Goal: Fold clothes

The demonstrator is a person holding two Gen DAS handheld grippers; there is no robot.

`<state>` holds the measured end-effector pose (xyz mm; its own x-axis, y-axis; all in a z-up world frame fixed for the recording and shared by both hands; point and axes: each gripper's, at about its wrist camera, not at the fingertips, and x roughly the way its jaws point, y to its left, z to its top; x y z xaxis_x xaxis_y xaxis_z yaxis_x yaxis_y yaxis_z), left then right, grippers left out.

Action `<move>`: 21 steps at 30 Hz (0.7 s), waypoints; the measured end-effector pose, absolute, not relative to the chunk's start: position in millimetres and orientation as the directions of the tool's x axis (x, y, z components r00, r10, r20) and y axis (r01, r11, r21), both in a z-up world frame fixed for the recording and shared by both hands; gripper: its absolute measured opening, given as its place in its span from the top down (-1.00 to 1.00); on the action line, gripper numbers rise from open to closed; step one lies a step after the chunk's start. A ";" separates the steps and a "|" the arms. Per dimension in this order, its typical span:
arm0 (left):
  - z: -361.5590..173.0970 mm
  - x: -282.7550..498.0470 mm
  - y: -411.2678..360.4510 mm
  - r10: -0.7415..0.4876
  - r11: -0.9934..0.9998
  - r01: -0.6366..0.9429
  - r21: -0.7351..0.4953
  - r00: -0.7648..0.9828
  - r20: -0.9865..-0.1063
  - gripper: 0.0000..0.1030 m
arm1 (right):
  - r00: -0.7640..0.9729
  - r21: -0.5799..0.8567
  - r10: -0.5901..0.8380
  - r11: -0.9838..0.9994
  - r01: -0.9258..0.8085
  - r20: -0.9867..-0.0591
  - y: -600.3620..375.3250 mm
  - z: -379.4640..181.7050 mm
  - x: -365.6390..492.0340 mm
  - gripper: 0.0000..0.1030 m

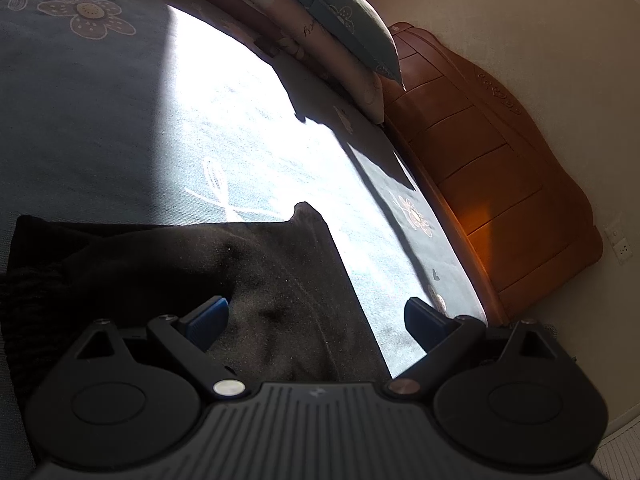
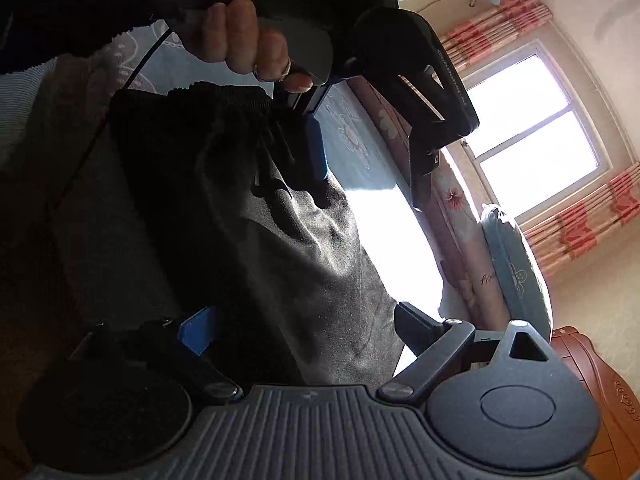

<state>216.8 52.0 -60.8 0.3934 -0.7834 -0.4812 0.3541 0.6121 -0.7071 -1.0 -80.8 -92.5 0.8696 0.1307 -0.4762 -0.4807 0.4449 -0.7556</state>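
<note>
A dark garment (image 1: pixel 168 276) with an elastic waistband (image 2: pixel 200 100) and a drawstring lies flat on the bed's blue-grey flowered sheet (image 1: pixel 248 128). In the left wrist view my left gripper (image 1: pixel 316 320) is open just above the cloth; its left pad (image 1: pixel 208 320) is over the garment and its right pad (image 1: pixel 424 324) is over sunlit sheet. The right wrist view shows that left gripper (image 2: pixel 368 176), held by a hand (image 2: pixel 248 40), at the waistband end. My right gripper (image 2: pixel 308 330) is open over the garment's (image 2: pixel 280 260) other end, nothing pinched.
Pillows (image 1: pixel 344 28) lean along the far side of the bed against a wooden headboard (image 1: pixel 500 184). A bright window (image 2: pixel 532 132) with striped curtains (image 2: pixel 592 220) throws hard sunlight over the sheet. A wall socket (image 1: pixel 622 246) sits beyond the headboard.
</note>
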 end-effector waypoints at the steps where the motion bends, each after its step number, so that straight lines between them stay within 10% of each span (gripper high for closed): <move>1: -60.1 216.8 55.5 -0.786 0.608 0.350 -0.712 0.393 -0.478 -0.83 | 0.867 -0.753 0.147 0.442 -0.488 -0.476 -76.8 -91.1 -1.2 -0.84; 21: -61.2 212.4 34.9 -0.850 0.524 0.389 -0.758 0.292 -0.438 -0.83 | 0.814 -0.622 0.206 0.552 -0.555 -0.543 -83.8 -68.8 0.1 -0.84</move>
<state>212.4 34.9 -61.2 0.2918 -0.8504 -0.4377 0.3888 0.5236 -0.7581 0.1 -83.8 -68.8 0.8138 0.2064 -0.5433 -0.5552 0.5524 -0.6218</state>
